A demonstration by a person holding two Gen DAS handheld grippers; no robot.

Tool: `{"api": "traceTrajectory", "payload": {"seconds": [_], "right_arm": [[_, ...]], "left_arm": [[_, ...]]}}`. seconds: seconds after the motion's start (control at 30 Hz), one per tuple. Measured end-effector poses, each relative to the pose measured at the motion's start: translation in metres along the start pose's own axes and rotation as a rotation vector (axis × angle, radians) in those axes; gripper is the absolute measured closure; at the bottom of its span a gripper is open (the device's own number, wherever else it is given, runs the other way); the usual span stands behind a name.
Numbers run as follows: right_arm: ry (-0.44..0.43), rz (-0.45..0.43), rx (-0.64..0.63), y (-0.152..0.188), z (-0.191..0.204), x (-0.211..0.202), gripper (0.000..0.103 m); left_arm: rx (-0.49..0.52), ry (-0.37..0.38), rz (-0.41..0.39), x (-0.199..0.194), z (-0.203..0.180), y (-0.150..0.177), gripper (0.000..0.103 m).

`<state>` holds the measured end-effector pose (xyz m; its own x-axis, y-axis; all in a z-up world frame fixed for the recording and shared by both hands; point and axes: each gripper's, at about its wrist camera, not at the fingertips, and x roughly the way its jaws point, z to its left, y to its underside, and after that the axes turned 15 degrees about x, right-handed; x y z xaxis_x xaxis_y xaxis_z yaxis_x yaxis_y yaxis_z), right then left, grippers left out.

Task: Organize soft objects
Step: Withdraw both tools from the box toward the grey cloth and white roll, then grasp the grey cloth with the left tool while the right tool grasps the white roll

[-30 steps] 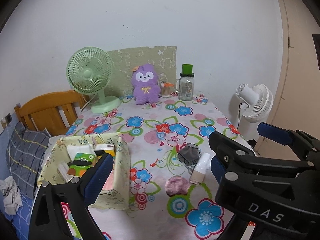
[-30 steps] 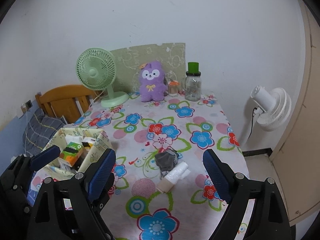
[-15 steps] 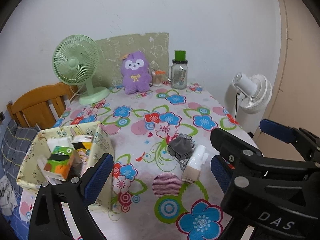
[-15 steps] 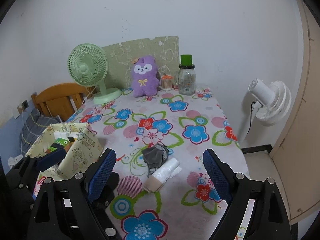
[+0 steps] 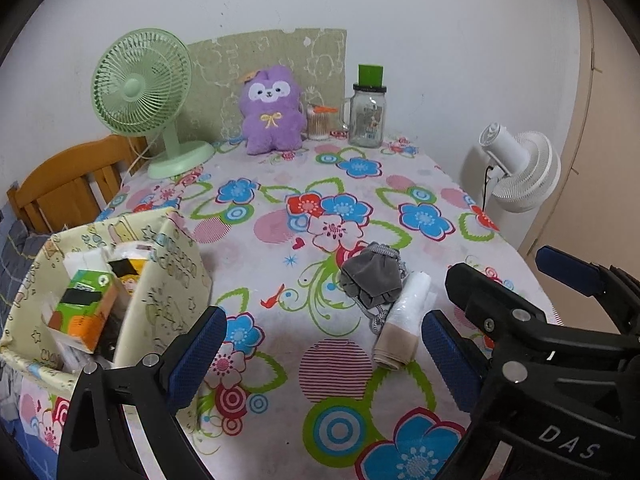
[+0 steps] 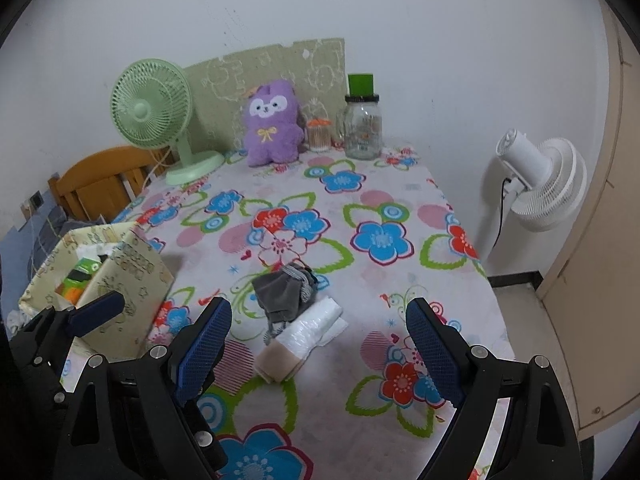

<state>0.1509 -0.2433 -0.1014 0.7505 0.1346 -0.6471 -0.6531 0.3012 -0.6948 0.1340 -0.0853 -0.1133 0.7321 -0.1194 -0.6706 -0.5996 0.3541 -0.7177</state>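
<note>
A grey drawstring pouch (image 5: 373,280) (image 6: 283,293) lies mid-table on the flowered cloth. A rolled beige item in a clear plastic bag (image 5: 402,326) (image 6: 299,340) lies touching its near side. A purple plush toy (image 5: 273,109) (image 6: 271,123) sits upright at the far edge. A yellow fabric bin (image 5: 160,280) (image 6: 120,276) stands at the left, holding cartons. My left gripper (image 5: 324,356) is open and empty above the table's near part. My right gripper (image 6: 320,354) is open and empty, just short of the roll.
A green desk fan (image 5: 146,92), a glass jar with green lid (image 5: 367,114) and a small swab jar (image 5: 319,122) stand at the back. A white floor fan (image 6: 540,184) stands right of the table. A wooden chair (image 5: 68,184) is at the left.
Both grippers have moved forward and lower over the table; the pouch and roll appear nearer. Both stay open.
</note>
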Motion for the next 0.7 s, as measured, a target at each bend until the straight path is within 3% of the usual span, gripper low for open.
{"api": "traceTrajectory", "payload": {"seconds": [0.7], "right_arm": [[0.040, 0.118, 0.022, 0.011, -0.004, 0.067, 0.012]], "left_arm": [[0.038, 0.006, 0.101, 0.062, -0.006, 0.013, 0.004]]}}
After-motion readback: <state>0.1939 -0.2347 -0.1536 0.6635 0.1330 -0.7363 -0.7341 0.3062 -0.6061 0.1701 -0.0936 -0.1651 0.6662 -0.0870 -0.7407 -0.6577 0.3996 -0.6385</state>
